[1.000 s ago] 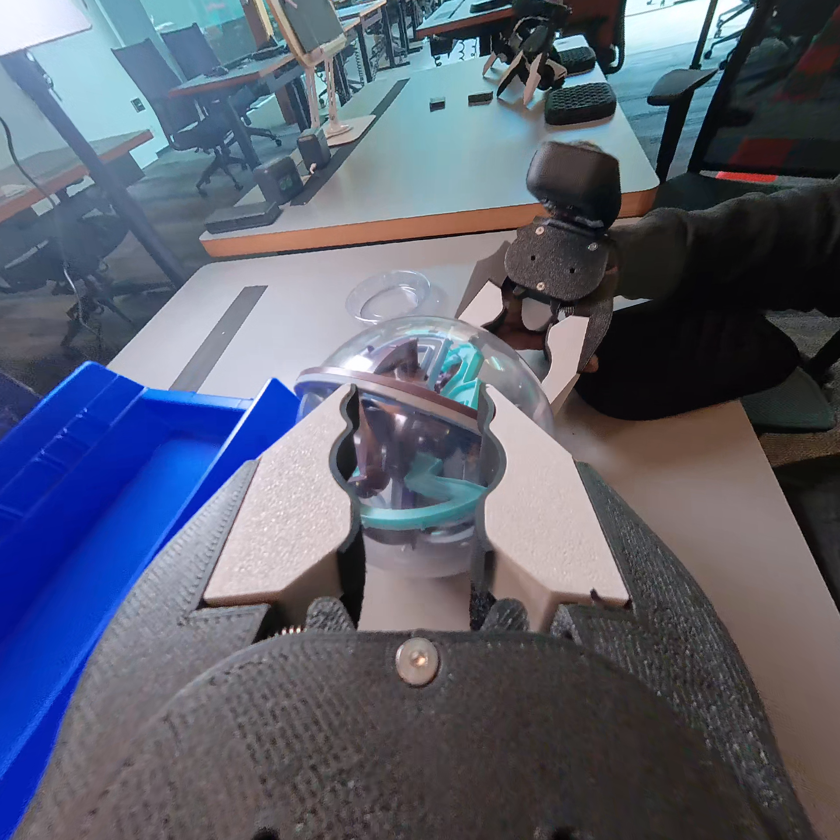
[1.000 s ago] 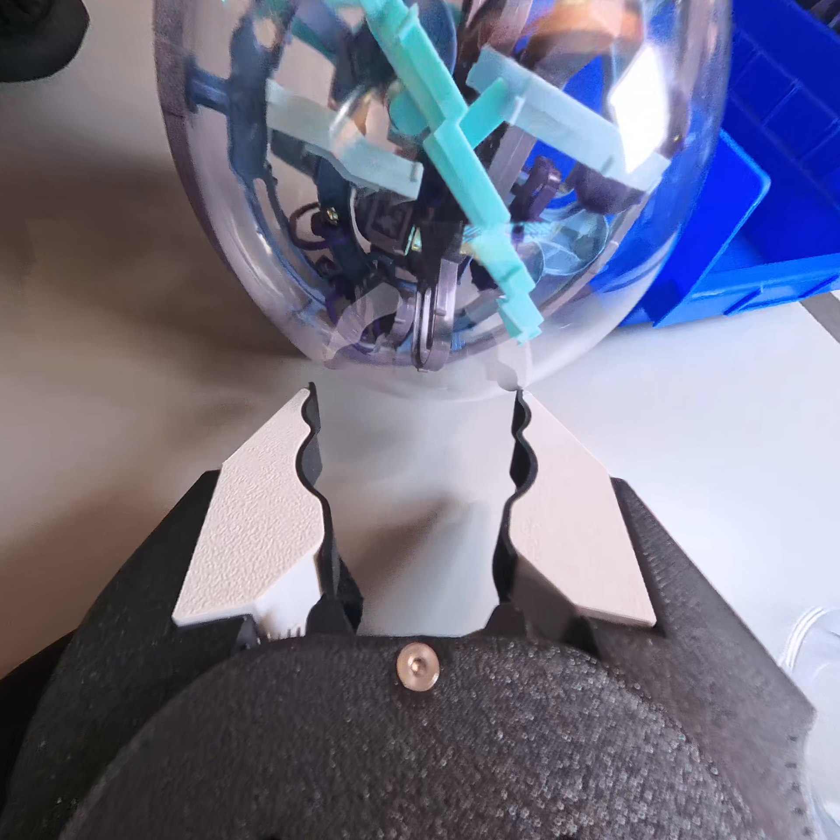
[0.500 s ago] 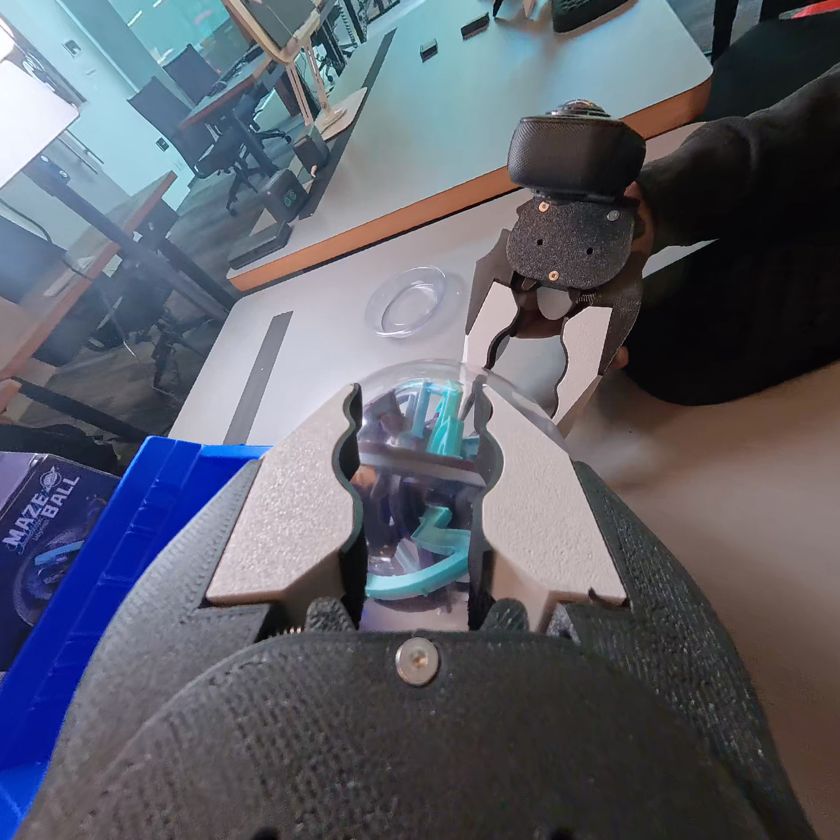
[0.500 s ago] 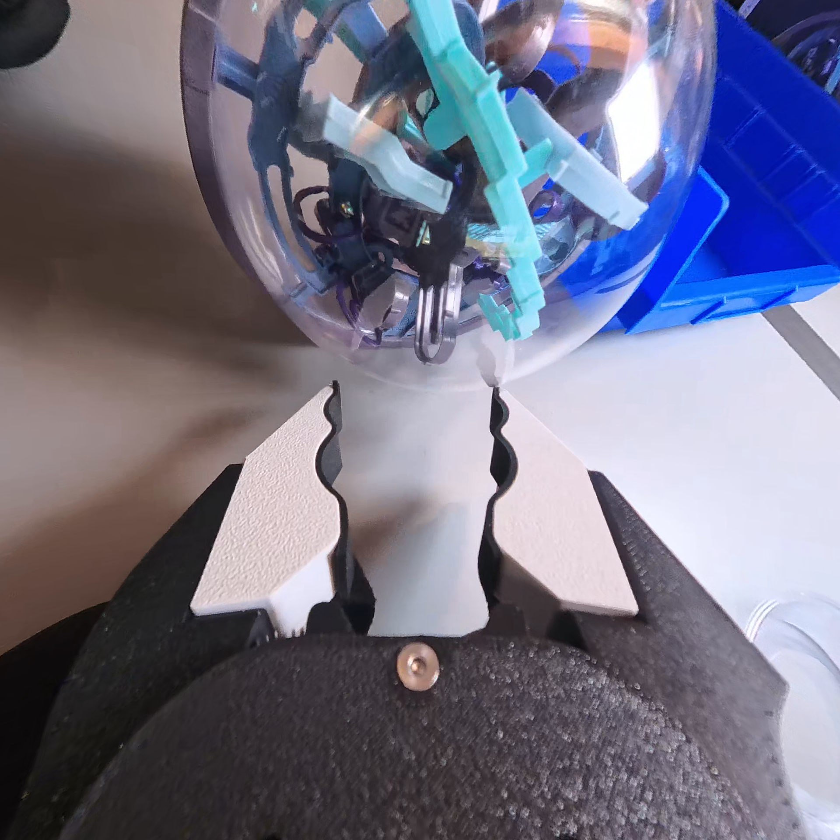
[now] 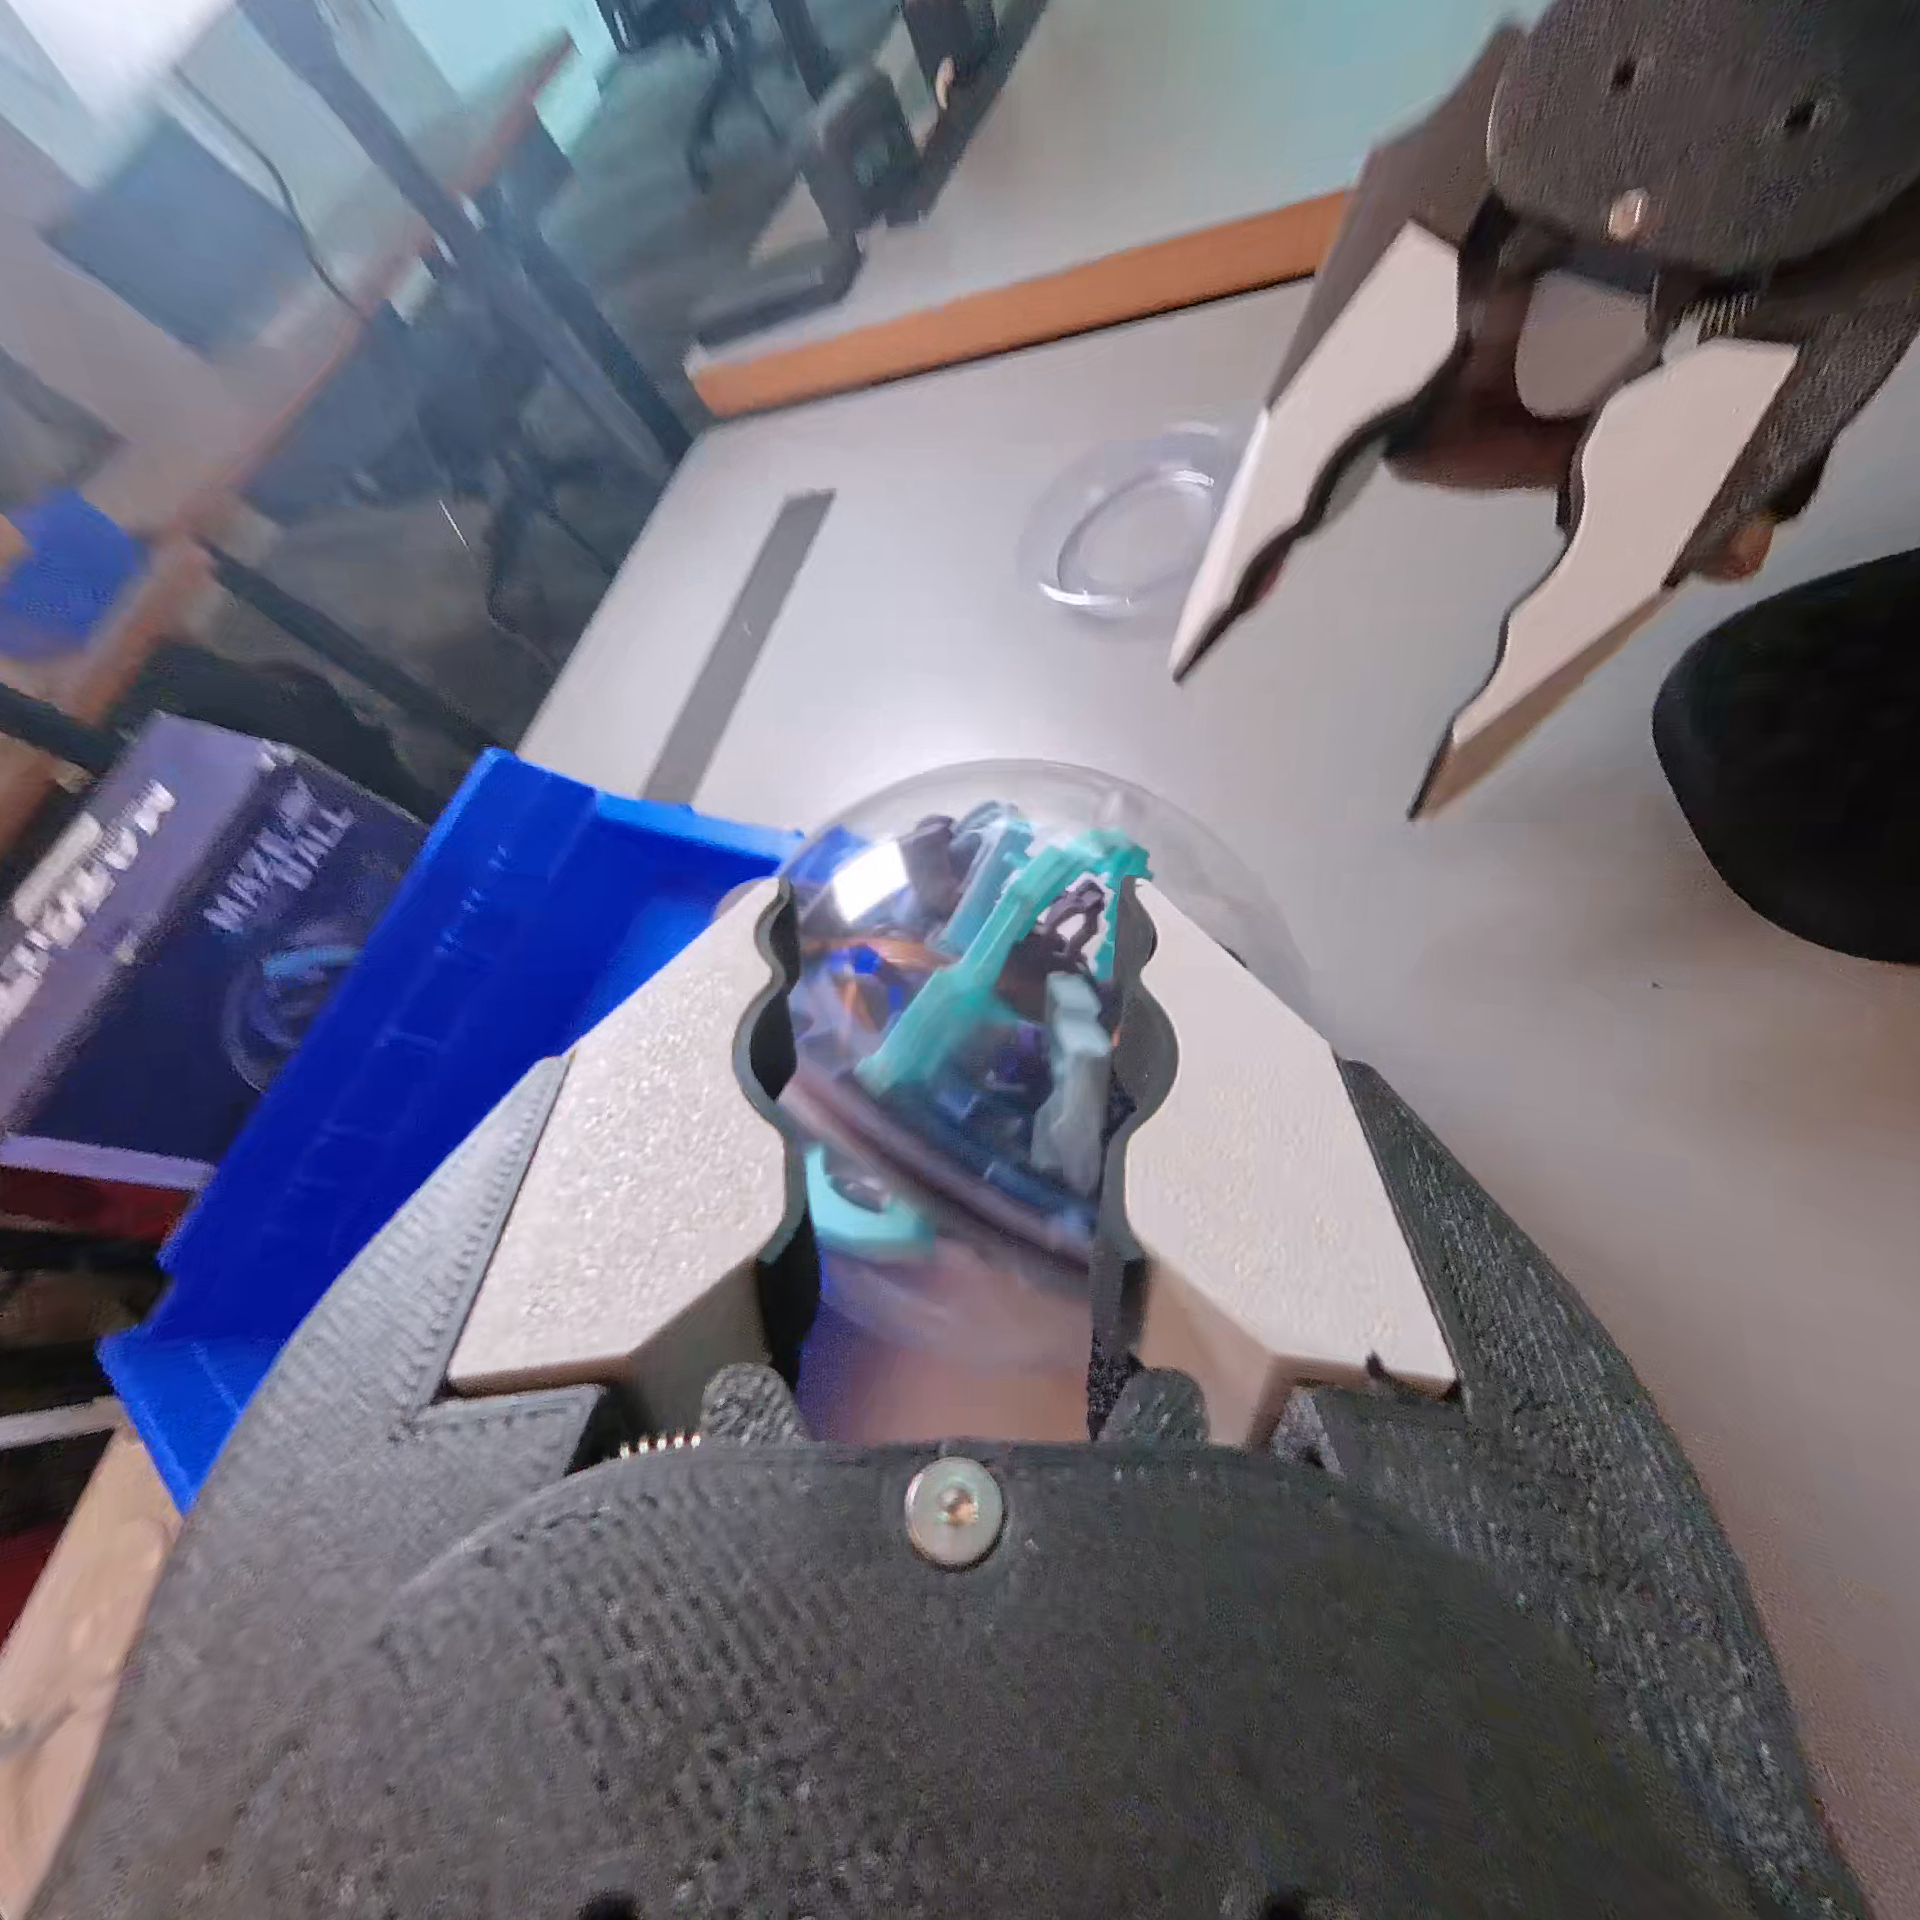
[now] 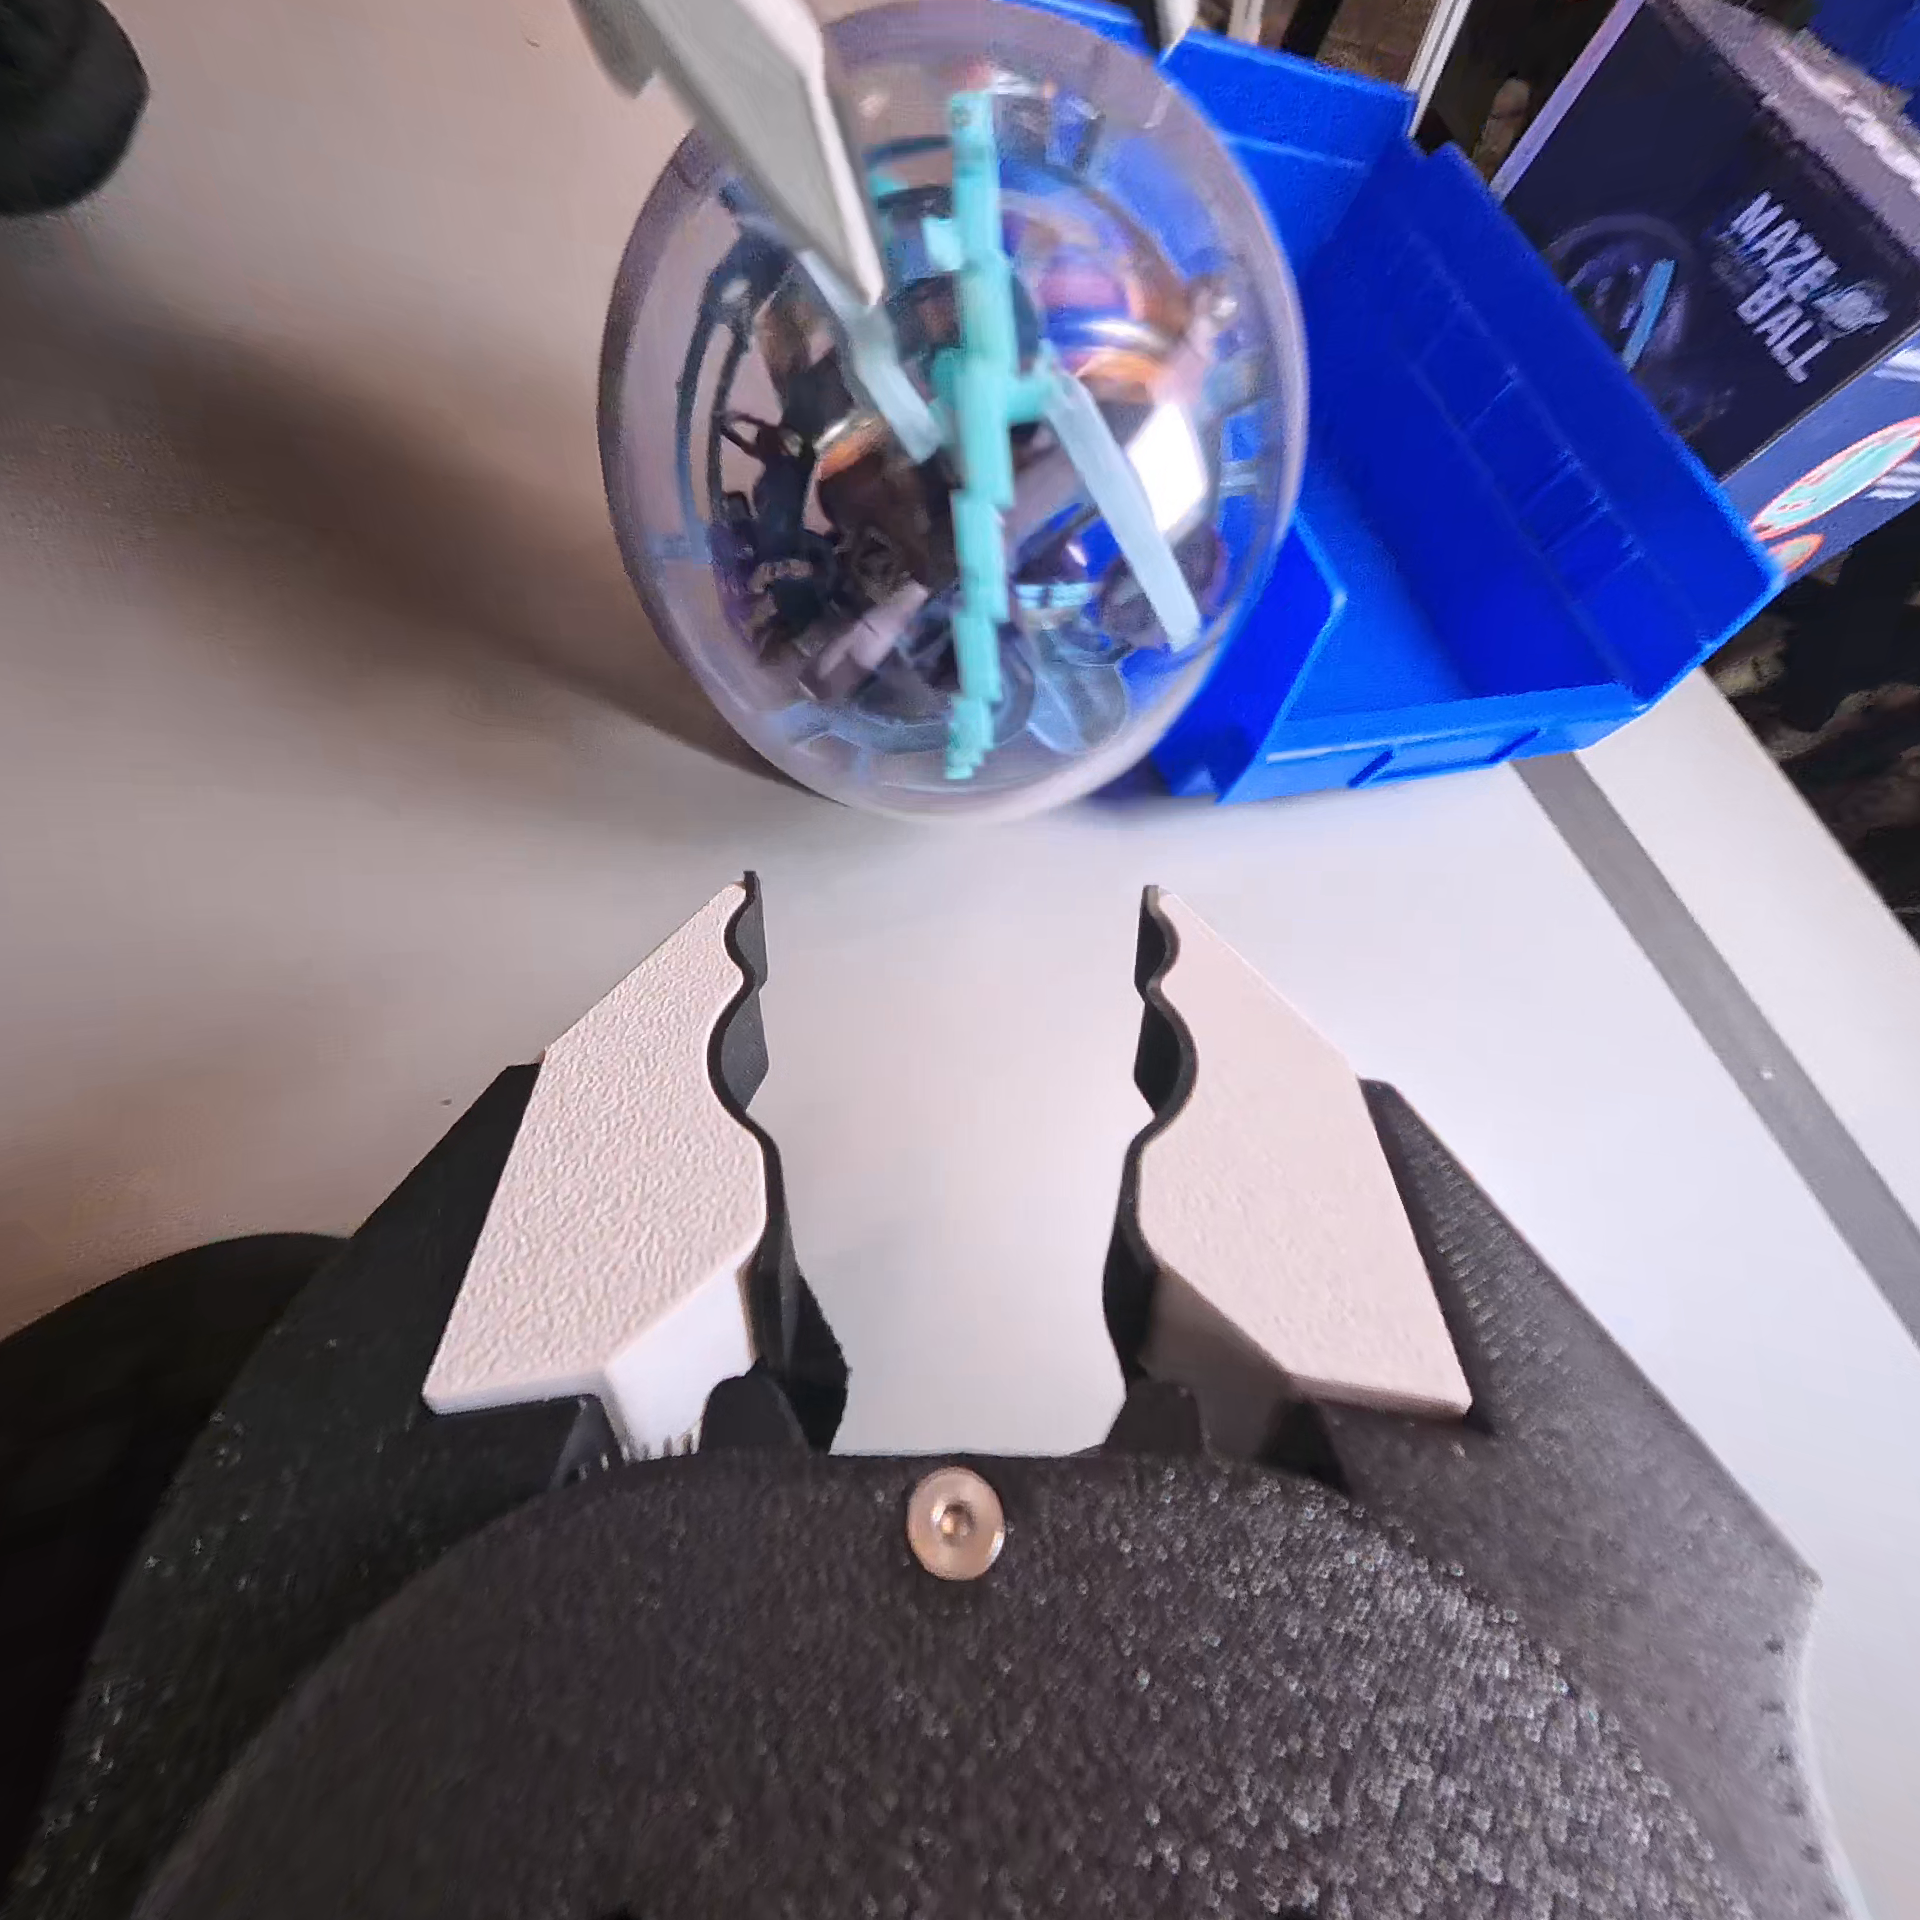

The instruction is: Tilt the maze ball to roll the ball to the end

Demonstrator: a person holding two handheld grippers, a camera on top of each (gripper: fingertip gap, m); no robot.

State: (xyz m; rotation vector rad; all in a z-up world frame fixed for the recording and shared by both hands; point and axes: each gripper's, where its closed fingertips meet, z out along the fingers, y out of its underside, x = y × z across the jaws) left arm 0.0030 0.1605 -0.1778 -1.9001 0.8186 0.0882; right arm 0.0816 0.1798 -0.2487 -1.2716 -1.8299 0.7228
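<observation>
Clamping the clear plastic maze ball (image 5: 1023, 997) beside the blue plastic bin (image 5: 436, 1049), the left claw (image 5: 956, 1039) grips its smooth, slippery, light, rigid shell; the right claw (image 6: 945, 1039) hangs released near it, above the surface (image 6: 1351, 935).

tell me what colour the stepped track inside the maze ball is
Teal, a light turquoise. The stepped track inside the maze ball shows best in the right wrist view.

The maze ball (image 6: 940, 436) was a clear shell over teal, pale blue and dark purple tracks. Both the left tongs (image 5: 951, 935) and the right tongs (image 6: 945, 904) had off-white fingers on textured black bodies. The bench (image 5: 1455, 1039) was pale grey with an orange-brown edge. The bin (image 6: 1475, 499) was bright blue; the box (image 6: 1745, 229) behind it dark navy.
</observation>
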